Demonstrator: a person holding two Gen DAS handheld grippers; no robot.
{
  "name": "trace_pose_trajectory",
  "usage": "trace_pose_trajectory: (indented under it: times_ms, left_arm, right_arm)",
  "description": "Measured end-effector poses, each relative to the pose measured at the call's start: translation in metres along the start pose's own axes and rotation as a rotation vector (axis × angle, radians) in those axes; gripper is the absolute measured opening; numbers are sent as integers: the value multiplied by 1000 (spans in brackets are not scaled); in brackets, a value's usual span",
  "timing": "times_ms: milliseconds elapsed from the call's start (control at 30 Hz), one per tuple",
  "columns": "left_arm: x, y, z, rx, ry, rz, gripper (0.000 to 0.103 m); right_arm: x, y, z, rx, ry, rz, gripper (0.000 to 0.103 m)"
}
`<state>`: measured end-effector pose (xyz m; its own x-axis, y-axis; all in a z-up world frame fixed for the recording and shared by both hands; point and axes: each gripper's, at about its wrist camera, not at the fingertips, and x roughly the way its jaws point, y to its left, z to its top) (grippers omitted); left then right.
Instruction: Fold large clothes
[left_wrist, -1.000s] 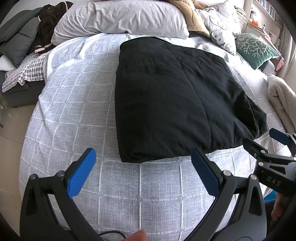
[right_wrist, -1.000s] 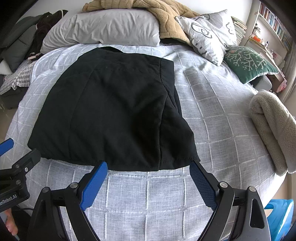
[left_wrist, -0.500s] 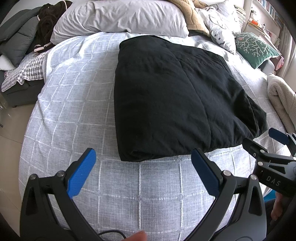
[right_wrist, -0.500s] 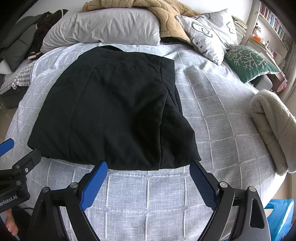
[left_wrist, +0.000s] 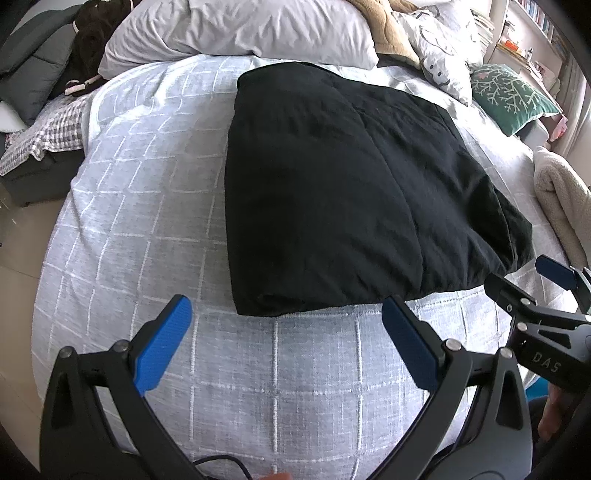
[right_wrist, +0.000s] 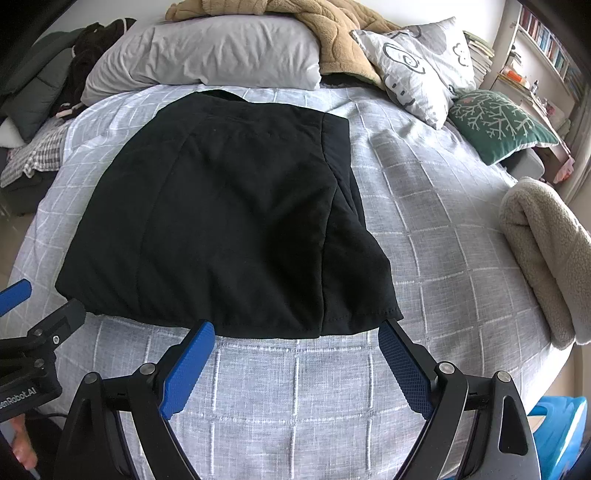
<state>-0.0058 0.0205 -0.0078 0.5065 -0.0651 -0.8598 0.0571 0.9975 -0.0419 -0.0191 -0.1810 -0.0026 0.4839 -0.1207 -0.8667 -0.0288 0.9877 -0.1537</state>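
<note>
A large black garment (left_wrist: 343, 192) (right_wrist: 229, 218) lies folded into a flat block on the grey checked bedspread (left_wrist: 147, 177) (right_wrist: 436, 221). My left gripper (left_wrist: 288, 314) hovers open just short of the garment's near hem, at its left corner, with nothing between the blue pads. My right gripper (right_wrist: 295, 334) is open too, over the hem's right part, its fingertips level with the cloth's edge but not touching it that I can see. Each gripper shows at the edge of the other's view.
Pillows (right_wrist: 207, 55), a tan blanket (right_wrist: 332, 44) and a green cushion (right_wrist: 498, 122) crowd the head of the bed. A folded cream fleece (right_wrist: 546, 251) lies at the right edge. Dark clothes (left_wrist: 40, 70) pile at the far left. A blue bin (right_wrist: 557, 435) stands below right.
</note>
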Motion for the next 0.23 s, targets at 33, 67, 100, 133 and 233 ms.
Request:
trace_pose_trajectory:
  times_ms: [33, 67, 100, 133, 233]
  left_arm:
    - [1, 0, 0, 0, 4, -1, 102]
    - [1, 0, -1, 1, 6, -2, 102]
    - [1, 0, -1, 2, 7, -3, 102]
    - [2, 0, -1, 4, 5, -4, 102]
    - [2, 1, 0, 5, -2, -8, 102]
  right_arm:
    - [0, 0, 0, 0, 0, -1, 92]
    - [0, 0, 0, 1, 1, -1, 92]
    - [0, 0, 0, 0, 1, 0, 92]
    - [0, 0, 0, -1, 2, 1, 92]
    - [0, 0, 1, -5, 4, 3, 92]
